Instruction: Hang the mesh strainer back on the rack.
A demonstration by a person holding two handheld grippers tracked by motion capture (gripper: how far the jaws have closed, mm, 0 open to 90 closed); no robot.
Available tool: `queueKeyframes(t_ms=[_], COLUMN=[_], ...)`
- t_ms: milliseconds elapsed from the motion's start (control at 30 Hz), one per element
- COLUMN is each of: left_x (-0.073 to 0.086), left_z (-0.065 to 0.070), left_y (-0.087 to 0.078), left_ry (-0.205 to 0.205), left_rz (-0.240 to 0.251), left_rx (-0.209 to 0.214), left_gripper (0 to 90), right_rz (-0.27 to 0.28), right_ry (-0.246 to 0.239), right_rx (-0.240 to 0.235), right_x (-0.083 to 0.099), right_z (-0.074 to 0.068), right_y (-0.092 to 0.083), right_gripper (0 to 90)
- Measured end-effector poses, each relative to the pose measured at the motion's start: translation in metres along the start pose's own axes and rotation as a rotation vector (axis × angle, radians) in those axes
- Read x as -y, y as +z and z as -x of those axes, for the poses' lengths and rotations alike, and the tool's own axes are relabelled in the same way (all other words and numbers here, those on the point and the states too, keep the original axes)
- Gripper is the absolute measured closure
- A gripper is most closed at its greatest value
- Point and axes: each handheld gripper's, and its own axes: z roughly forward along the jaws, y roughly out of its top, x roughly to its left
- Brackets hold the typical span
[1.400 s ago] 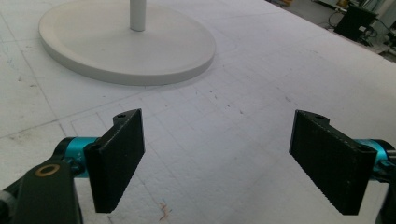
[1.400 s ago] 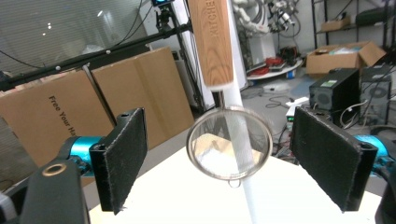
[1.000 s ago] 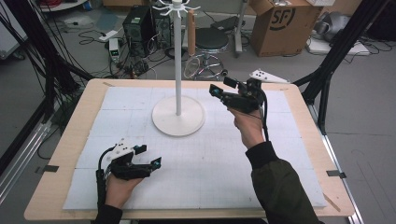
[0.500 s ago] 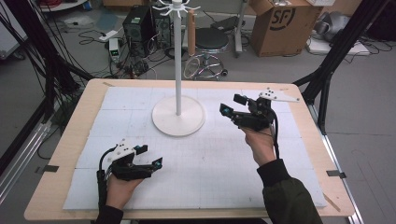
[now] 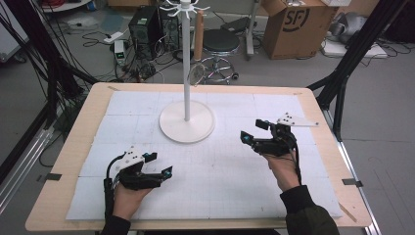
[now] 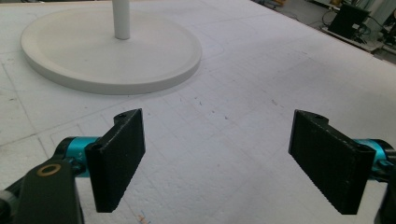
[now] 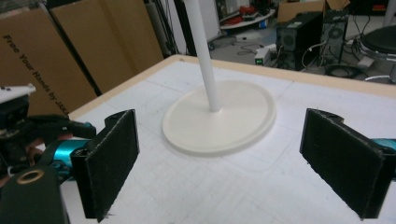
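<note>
Your left gripper (image 5: 166,172) sits low over the white mat (image 5: 225,196) at the near left with its jaws spread wide and nothing between them; your right gripper (image 5: 250,138) is held at the near right, jaws likewise spread and empty. The white stand (image 5: 186,120), the nearest item to both, is upright on its round base mid-table, apart from either gripper and untouched. Judgement: no handling of the stand is under way here, so any grasp remains to be done.
</note>
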Motion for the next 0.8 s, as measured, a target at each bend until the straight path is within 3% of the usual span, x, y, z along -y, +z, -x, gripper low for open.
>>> queueKeyframes(t_ms=[267, 400, 667, 800], left_x=[0.0, 0.001, 0.001, 0.001], left_z=[0.002, 0.002, 0.003, 0.002], left_y=[0.003, 0.002, 0.003, 0.003], left_ry=[0.002, 0.0, 0.001, -0.002], left_rz=[-0.005, -0.004, -0.005, -0.004], left_rx=[0.005, 0.008, 0.021, 0.028], left_gripper=[19.2, 19.2, 19.2, 19.2], right_rz=[-0.025, -0.059, -0.056, -0.073], right_ry=[-0.006, 0.024, 0.066, 0.046], right_rx=[-0.011, -0.031, -0.049, -0.053], right_x=[0.016, 0.027, 0.051, 0.061], right_z=[0.001, 0.003, 0.012, 0.011], right_y=[-0.007, -0.008, -0.016, -0.019], right_gripper=[10.8, 10.4, 10.4, 10.4])
